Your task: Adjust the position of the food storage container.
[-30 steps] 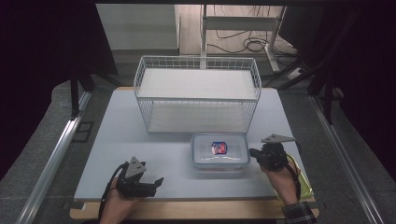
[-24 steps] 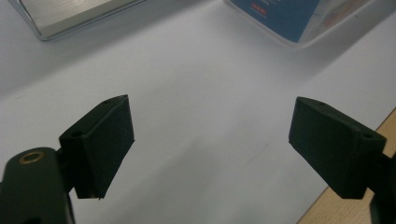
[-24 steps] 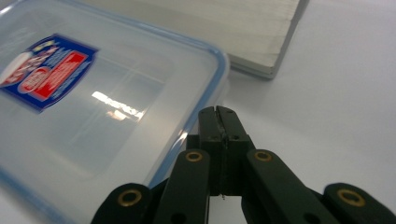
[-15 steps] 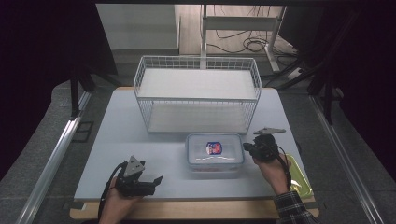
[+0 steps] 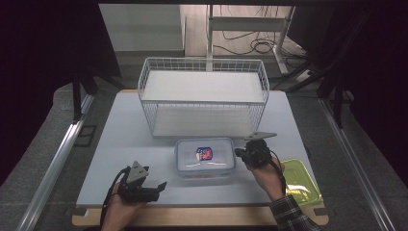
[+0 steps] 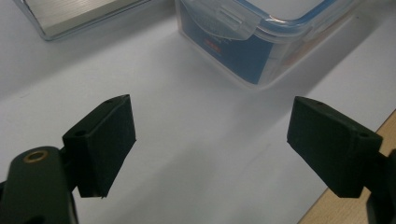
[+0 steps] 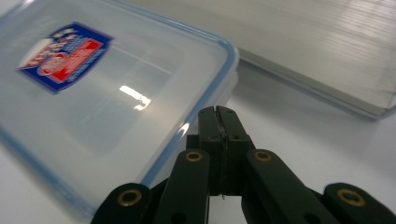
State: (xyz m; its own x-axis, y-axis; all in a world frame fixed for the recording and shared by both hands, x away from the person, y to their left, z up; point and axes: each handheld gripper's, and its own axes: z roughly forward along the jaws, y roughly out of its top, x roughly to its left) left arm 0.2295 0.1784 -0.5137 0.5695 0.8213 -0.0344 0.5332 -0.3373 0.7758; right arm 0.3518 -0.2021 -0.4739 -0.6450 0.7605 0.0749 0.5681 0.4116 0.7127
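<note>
- Nearest, the left gripper point(image 5: 159, 186) rests low on the white table point(image 5: 120, 144), jaws spread wide and empty.
- One clear lidded container point(image 5: 205, 156) sits at the table's near middle, just before the wire basket point(image 5: 202, 98); it is likely light, rigid and slick, so a side latch tab point(image 6: 232, 21) or the lid's rim is the best hold.
- The right gripper point(image 7: 218, 114) has its jaws pressed together, gripping nothing, at the container's right edge.
- One yellow-green lid point(image 5: 299, 179) lies right; farthest, the one basket.
</note>
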